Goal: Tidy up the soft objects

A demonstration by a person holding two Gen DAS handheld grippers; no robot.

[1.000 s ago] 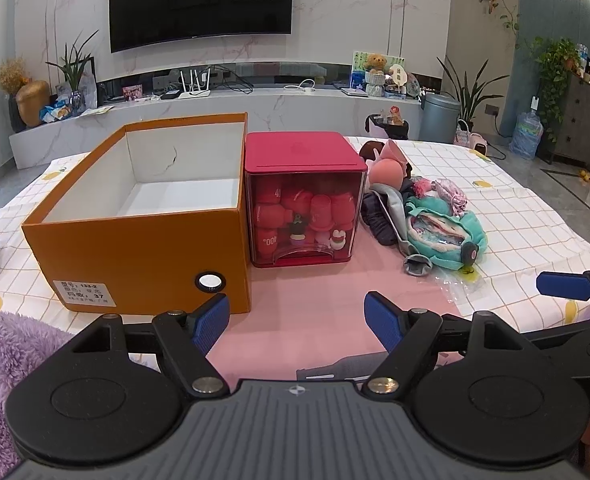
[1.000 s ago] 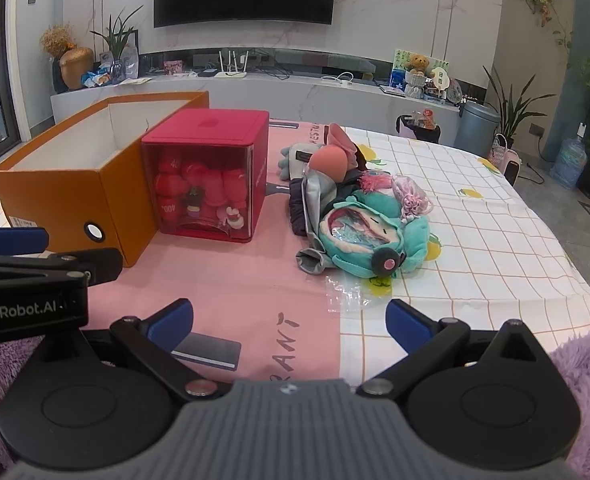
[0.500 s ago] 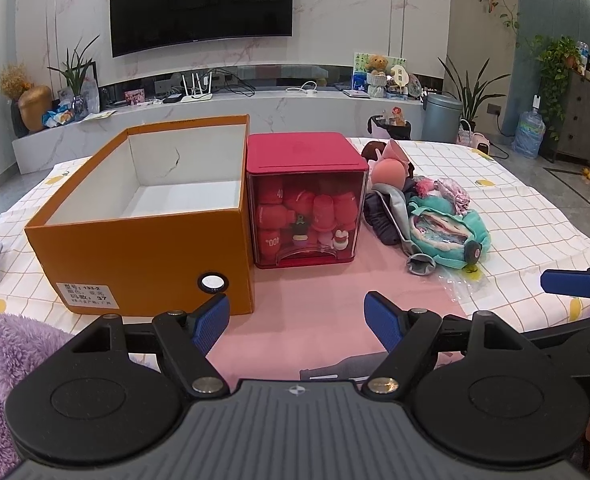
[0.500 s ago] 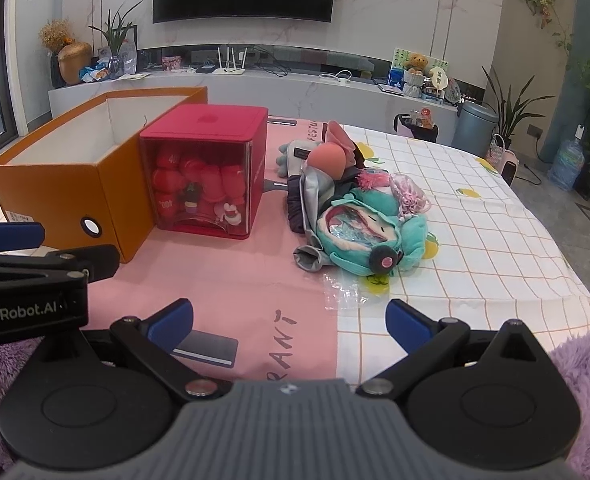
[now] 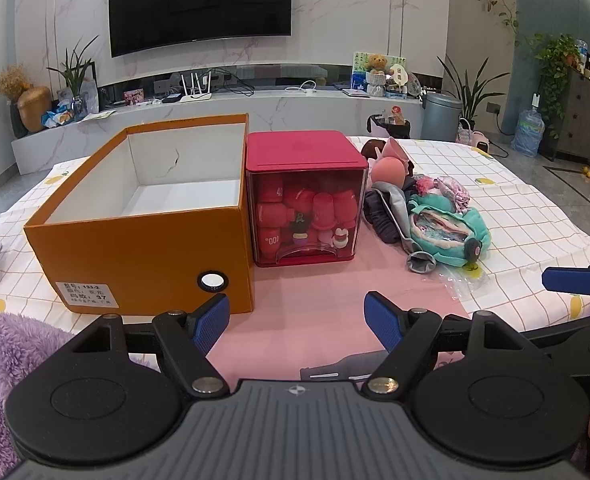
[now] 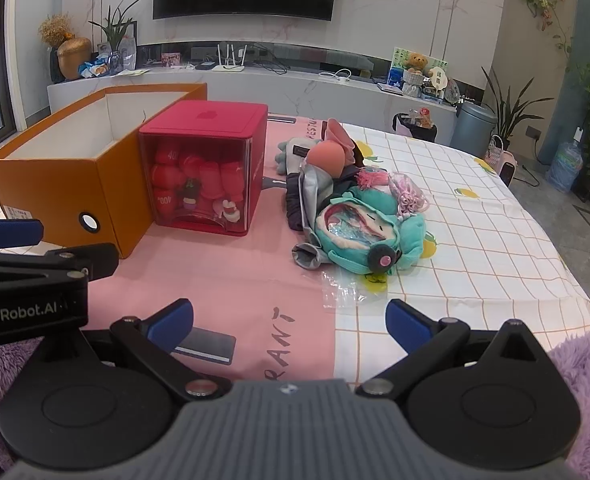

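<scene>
A pile of soft toys lies on the table right of the boxes: a teal plush doll [image 5: 449, 234] [image 6: 369, 234], a pink-headed plush [image 5: 389, 168] [image 6: 327, 156] and dark and grey cloth [image 5: 387, 216] [image 6: 309, 192]. An open, empty orange shoebox [image 5: 135, 256] [image 6: 55, 176] stands at the left. My left gripper [image 5: 297, 322] is open and empty, low over the pink mat near the table's front edge. My right gripper [image 6: 289, 326] is open and empty, in front of the toy pile.
A red storage cube [image 5: 305, 200] [image 6: 207, 172] full of red items stands against the shoebox's right side. A dark flat card [image 6: 205, 346] lies on the pink mat [image 6: 235, 280]. Purple fleece [image 5: 11, 352] lies at the near edge. Clear plastic wrap [image 6: 341, 290] lies before the toys.
Both grippers have drawn slightly nearer to the boxes and toys. Jaws stay open; nothing was picked up.
</scene>
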